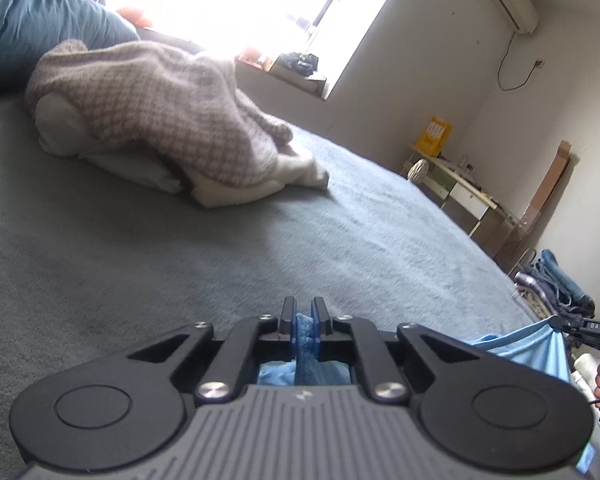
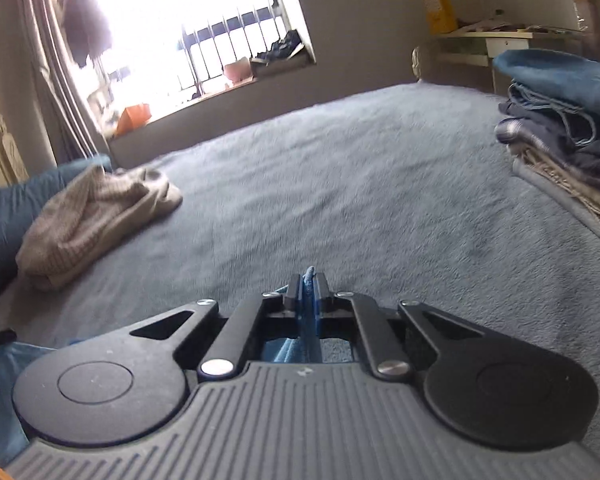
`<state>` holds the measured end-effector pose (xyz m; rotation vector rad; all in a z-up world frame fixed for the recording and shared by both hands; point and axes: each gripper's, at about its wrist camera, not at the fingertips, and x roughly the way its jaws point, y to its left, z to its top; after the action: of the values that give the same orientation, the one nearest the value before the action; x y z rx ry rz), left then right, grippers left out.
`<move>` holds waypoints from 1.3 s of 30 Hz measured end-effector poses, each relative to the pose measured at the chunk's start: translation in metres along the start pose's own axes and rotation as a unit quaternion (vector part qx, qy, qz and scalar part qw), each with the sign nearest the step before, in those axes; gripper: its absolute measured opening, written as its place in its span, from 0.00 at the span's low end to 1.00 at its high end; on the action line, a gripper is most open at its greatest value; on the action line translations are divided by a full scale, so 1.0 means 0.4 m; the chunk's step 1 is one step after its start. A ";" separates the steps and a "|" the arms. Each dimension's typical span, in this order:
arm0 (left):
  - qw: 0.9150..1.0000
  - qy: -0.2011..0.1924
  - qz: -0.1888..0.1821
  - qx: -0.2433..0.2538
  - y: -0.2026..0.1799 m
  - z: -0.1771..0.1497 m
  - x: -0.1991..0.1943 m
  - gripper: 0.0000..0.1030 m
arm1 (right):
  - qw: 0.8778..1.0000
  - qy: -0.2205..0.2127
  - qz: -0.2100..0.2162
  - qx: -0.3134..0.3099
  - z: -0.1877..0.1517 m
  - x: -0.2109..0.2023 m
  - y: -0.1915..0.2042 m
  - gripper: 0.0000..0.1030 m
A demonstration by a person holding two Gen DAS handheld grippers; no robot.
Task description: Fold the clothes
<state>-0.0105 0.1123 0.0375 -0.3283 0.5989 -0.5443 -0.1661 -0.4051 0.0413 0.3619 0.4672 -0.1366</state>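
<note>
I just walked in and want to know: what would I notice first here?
Probably the light blue cloth, pinched in the left tool and the right tool, low over the grey bed. Then the checked beige clothes heap by the teal pillow, and the folded stack at the bed's right edge.

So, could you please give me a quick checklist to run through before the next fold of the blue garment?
1. Left hand-held gripper shut on the blue garment: ok.
2. Right hand-held gripper shut on it: ok.
3. Garment spread between both: ok, left view.
4. Bed ahead free for laying down: ok.
5. Checked sweater pile and folded stack out of the way: ok.
6. Garment hanging untwisted: cannot tell.
</note>
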 end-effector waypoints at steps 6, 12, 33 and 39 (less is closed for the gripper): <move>1.000 -0.017 0.019 -0.002 -0.005 0.024 0.013 0.06 | 1.000 -0.010 -0.002 0.022 0.013 0.026 -0.014 0.03; 0.999 -0.011 0.042 -0.008 0.024 0.022 0.031 0.06 | 0.999 0.003 -0.007 0.036 -0.009 0.096 -0.024 0.03; 0.997 0.039 0.052 -0.028 0.021 0.062 -0.070 0.57 | 0.964 0.057 -0.082 0.246 -0.077 -0.178 -0.186 0.26; 0.992 0.123 0.029 -0.027 -0.025 0.035 -0.172 0.59 | 0.947 0.136 -0.071 0.281 -0.192 -0.279 -0.160 0.29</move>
<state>-0.0534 0.1453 0.0831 -0.2967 0.8602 -0.5165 -0.3104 -0.4308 0.0095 0.9158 0.7283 -0.3656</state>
